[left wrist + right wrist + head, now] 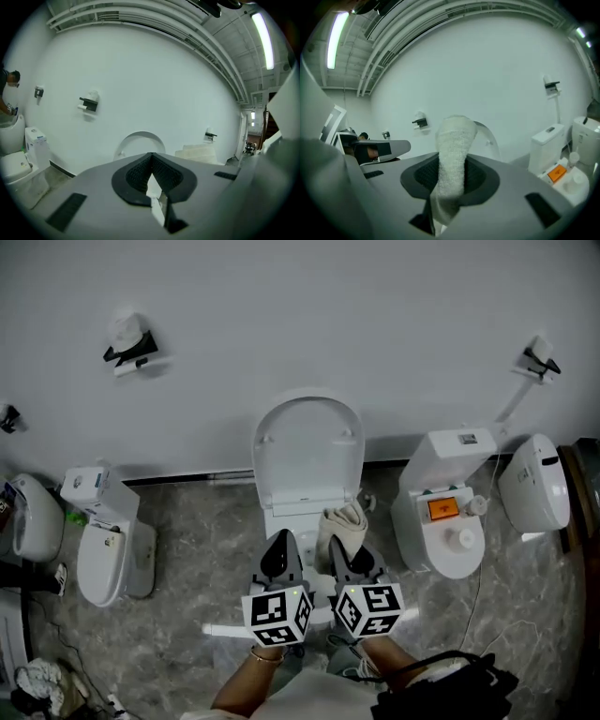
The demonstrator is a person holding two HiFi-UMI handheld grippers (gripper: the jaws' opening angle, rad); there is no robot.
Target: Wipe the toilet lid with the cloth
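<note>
Marbled grey floor (187,540) under a plain white wall (328,315). At left, left gripper (278,547) clenched, jaws pressed together with nothing between. Straight ahead, toilet lid (307,442) raised upright against the wall. At right, right gripper (339,557) clamped on the cloth (343,521) — pale towelling bunched up past the jaws, just below the lid in the head view.

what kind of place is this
Probably a test or showroom space rather than a home bathroom: several toilets stand in a row along one bare white wall with no stalls, paper holders are mounted above them, and the ceiling is open, with pipes showing.
</note>
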